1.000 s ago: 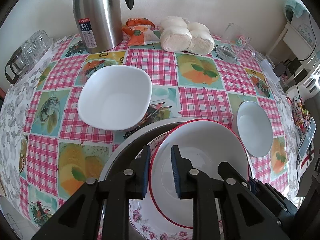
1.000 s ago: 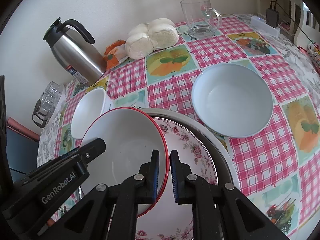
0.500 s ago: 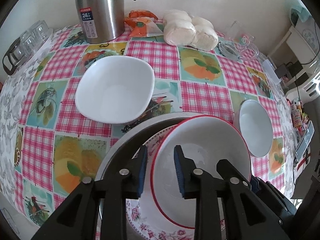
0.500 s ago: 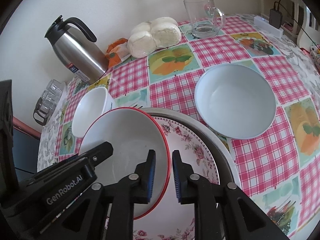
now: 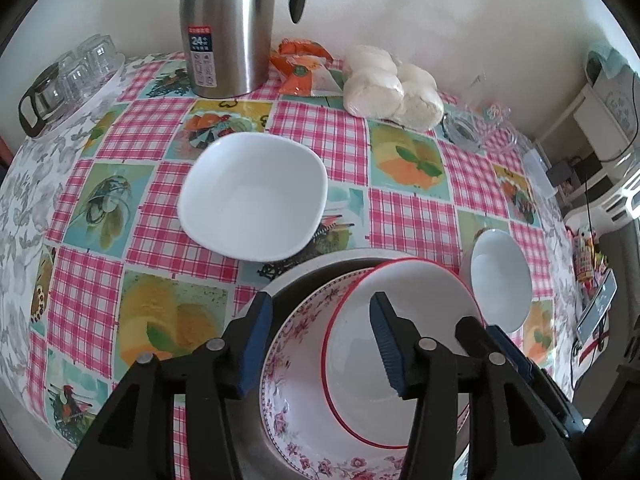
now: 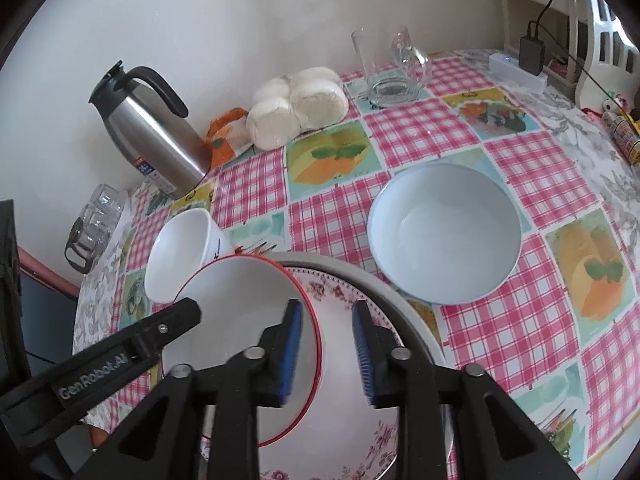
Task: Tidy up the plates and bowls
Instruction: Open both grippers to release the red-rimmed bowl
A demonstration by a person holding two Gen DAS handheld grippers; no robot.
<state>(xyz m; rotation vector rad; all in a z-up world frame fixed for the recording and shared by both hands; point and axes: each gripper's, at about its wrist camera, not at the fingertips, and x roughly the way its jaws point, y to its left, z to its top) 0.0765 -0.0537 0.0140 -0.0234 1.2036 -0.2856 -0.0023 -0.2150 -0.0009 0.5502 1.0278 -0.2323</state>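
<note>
Left gripper [image 5: 320, 342], nearest the left wrist camera: jaws spread wide, blue-padded fingers [image 5: 256, 336] on either side of the near-left rim of the dish stack, clamped on nothing. Right gripper [image 6: 326, 354], nearest the right wrist camera: jaws likewise apart, its left pad over the red rim, its right pad over the floral dish, gripping nothing.

Red-rimmed bowl [image 5: 404, 344]: white, tilted, resting inside the floral plate [image 5: 296, 368], a deep white dish with a pink flower border. Both sit on a large grey plate [image 5: 304, 276] with a pale rim, which lies on the checked tablecloth [image 5: 160, 236] at the near edge of the table.

Beyond the stack, left: square white bowl [image 5: 252, 196], upright, just beside the grey plate's rim. Beyond the stack, right: round white bowl [image 6: 444, 236], upright, near the grey plate but apart from it.

Farther back, by the wall: steel thermos jug [image 5: 228, 28] with a black handle, standing upright; an orange packet [image 5: 304, 70] just beside it; a bag of white buns [image 5: 392, 88] next to the packet; a clear glass mug [image 6: 390, 68] to the right of the buns. At the far left edge: upturned glasses in a black-handled rack [image 5: 68, 80].
</note>
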